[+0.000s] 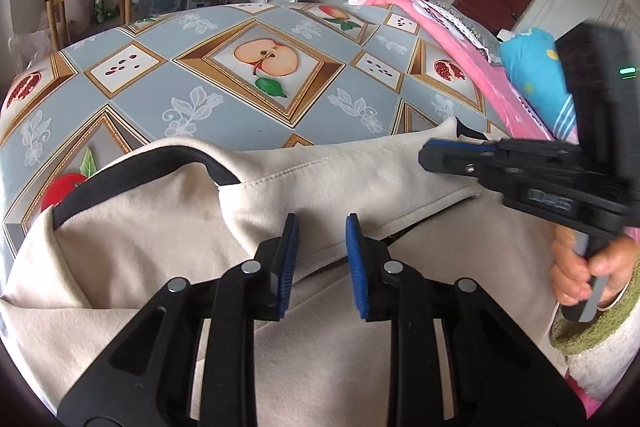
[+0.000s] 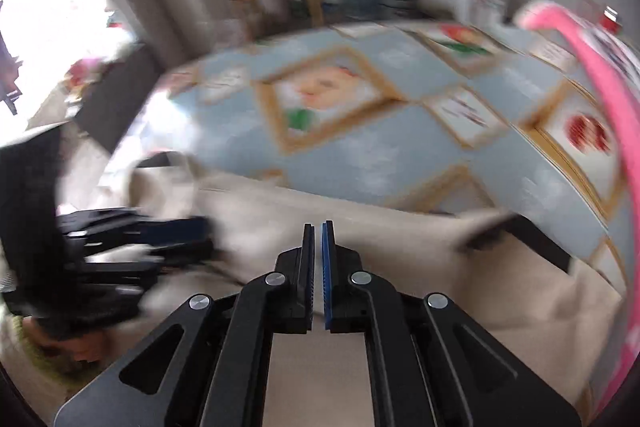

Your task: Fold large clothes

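Beige garment (image 1: pixel 360 167) on table (image 1: pixel 224 115); left claw (image 1: pixel 322 227) open above; right claw (image 2: pixel 317 227) closed.

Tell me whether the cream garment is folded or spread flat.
Partly folded. The cream garment has one layer turned over another, its stitched hem lying across the cloth beneath, and it bunches near the black collar.

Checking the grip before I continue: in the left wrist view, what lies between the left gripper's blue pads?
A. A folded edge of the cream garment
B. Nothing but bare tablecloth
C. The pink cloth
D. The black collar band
A: the left gripper straddles a hemmed fold of the cream garment, with its pads apart.
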Action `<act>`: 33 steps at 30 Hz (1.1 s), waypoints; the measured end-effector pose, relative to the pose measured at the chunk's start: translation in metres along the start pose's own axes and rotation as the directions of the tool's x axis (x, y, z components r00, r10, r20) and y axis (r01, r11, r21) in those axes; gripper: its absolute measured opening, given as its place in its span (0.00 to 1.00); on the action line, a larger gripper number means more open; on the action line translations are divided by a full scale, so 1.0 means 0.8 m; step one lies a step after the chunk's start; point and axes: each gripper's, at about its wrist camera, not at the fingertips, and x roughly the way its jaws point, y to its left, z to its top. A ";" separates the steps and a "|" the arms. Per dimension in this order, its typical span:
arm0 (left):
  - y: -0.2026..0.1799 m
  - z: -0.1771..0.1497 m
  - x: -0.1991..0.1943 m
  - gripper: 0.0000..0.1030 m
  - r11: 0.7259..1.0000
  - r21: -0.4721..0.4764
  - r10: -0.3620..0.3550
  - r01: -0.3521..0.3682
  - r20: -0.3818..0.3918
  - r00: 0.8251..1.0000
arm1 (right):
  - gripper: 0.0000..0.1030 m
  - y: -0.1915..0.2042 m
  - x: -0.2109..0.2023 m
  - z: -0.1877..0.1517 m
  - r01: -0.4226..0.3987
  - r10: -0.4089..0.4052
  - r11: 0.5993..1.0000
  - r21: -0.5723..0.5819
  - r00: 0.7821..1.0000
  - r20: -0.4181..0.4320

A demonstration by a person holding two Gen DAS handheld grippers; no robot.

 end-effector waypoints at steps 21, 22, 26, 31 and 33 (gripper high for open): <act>-0.036 -0.167 -0.240 0.55 0.961 -0.074 0.268 -0.265 0.037 0.963 | 0.64 0.049 -0.183 -0.219 -0.211 0.209 0.975 0.074 0.977 0.032; -0.034 -0.193 -0.245 0.55 0.952 -0.092 0.296 -0.292 0.027 0.955 | 0.64 0.055 -0.176 -0.232 -0.225 0.224 0.971 0.081 0.974 0.016; -0.022 -0.250 -0.252 0.55 0.931 -0.145 0.338 -0.334 -0.001 0.941 | 0.64 0.073 -0.140 -0.271 -0.183 0.190 0.979 0.093 0.979 -0.076; -0.003 -0.273 -0.247 0.49 0.920 -0.187 0.350 -0.345 -0.001 0.937 | 0.64 0.082 -0.135 -0.280 -0.146 0.151 0.987 0.067 0.986 -0.070; 0.009 -0.273 -0.245 0.44 0.919 -0.209 0.343 -0.334 0.005 0.939 | 0.64 0.084 -0.134 -0.278 -0.142 0.146 0.988 0.067 0.987 -0.066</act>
